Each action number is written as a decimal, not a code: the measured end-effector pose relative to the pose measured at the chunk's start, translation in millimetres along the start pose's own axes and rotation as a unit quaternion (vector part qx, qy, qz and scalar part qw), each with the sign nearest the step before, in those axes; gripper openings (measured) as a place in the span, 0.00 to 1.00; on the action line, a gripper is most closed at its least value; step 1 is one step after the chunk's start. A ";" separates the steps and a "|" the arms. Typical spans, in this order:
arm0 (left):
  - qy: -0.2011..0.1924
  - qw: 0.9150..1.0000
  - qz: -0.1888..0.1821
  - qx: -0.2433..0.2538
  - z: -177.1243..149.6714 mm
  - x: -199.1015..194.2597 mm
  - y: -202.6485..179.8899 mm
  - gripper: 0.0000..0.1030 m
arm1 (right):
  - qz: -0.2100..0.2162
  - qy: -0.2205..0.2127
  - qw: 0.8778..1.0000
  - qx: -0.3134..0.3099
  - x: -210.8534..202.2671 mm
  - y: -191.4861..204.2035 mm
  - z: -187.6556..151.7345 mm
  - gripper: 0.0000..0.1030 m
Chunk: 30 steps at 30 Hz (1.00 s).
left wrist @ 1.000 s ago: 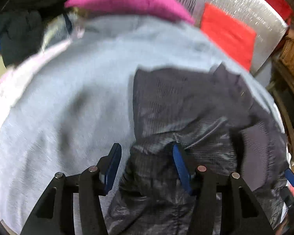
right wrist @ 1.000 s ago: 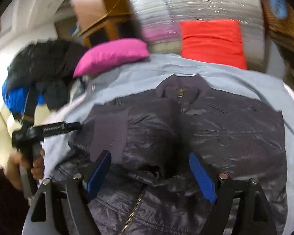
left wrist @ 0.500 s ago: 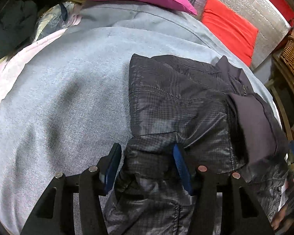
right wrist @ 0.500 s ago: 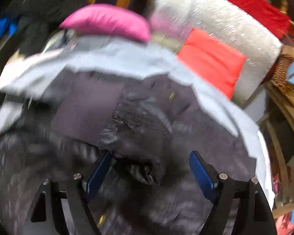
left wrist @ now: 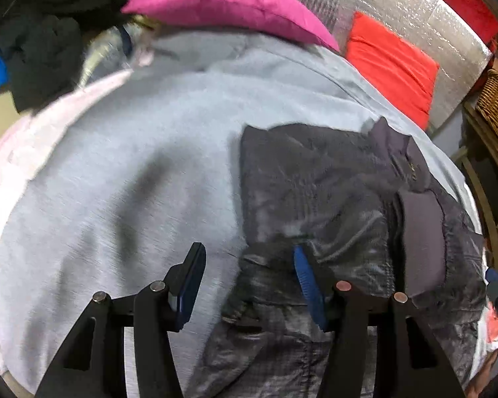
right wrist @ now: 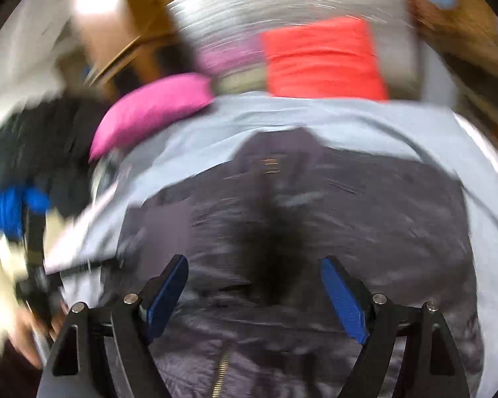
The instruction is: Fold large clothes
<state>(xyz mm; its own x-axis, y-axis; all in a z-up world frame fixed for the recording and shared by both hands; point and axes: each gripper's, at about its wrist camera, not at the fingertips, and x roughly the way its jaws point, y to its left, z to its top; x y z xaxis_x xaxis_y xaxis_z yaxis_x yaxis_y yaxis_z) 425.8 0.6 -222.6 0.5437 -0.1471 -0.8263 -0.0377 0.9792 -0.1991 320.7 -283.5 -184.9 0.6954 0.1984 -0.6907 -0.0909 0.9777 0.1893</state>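
Left wrist view: left gripper (left wrist: 249,277) held half open, pads gripping nothing, over the left edge of a dark jacket (left wrist: 342,199) lying on a grey blanket (left wrist: 123,182). Bare blanket spreads wide to its left. A pink pillow (left wrist: 229,3) lies at the far edge.

Right wrist view, blurred: right gripper (right wrist: 254,295) spread wide, empty, above the jacket's middle (right wrist: 365,232); blanket shows on both sides.

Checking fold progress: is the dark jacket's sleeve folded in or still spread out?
Folded in. In the left wrist view the sleeve lies across the dark jacket, its cuff on the body, not out on the grey sheet.
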 end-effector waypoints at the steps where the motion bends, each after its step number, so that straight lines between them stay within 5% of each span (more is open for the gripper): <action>1: 0.004 1.000 0.005 0.004 -0.3 1.7 0.6 0.55 | 0.003 0.009 1.000 -0.029 6.4 15.1 2.3 0.83; 3: 0.019 1.000 0.011 0.008 -1.9 9.3 2.9 0.55 | 0.001 0.033 0.998 -0.062 22.9 38.6 6.5 0.83; 8: 0.032 0.999 -0.011 -0.034 4.3 12.4 23.6 0.55 | 0.003 0.060 0.998 -0.034 60.9 75.1 24.5 0.83; 11: 0.017 0.999 0.020 -0.027 7.3 8.0 28.4 0.55 | -0.043 0.071 0.995 -0.055 90.1 95.1 25.3 0.83; 14: 0.025 0.999 0.004 -0.035 7.1 9.4 34.0 0.55 | -0.133 0.083 0.981 -0.115 116.6 111.0 19.7 0.82; 17: 0.025 0.999 0.004 -0.032 6.5 9.8 32.8 0.55 | -0.205 0.052 0.971 -0.114 107.5 92.8 22.5 0.81; 20: 0.021 0.999 0.002 -0.024 7.5 10.8 24.8 0.55 | -0.213 0.022 0.976 -0.028 75.8 36.7 34.9 0.81; 23: 0.019 1.000 -0.003 -0.018 7.0 10.6 17.3 0.55 | -0.182 -0.022 0.978 0.103 24.8 -42.0 39.3 0.83; 26: 0.016 1.000 -0.001 -0.012 6.1 9.6 10.2 0.55 | -0.155 -0.047 0.962 0.221 -15.6 -110.5 29.8 0.83; 30: 0.008 1.000 -0.010 -0.003 4.9 8.5 1.2 0.55 | 0.003 -0.030 0.942 0.334 -23.4 -172.7 -0.8 0.83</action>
<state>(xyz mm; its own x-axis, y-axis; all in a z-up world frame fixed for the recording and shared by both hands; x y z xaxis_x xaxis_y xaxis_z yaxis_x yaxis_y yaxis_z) 434.4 1.2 -227.3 0.5307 -0.1688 -0.8306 -0.0319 0.9753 -0.2186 319.6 -457.0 -202.0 0.7373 0.1793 -0.6514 0.3600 0.7116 0.6033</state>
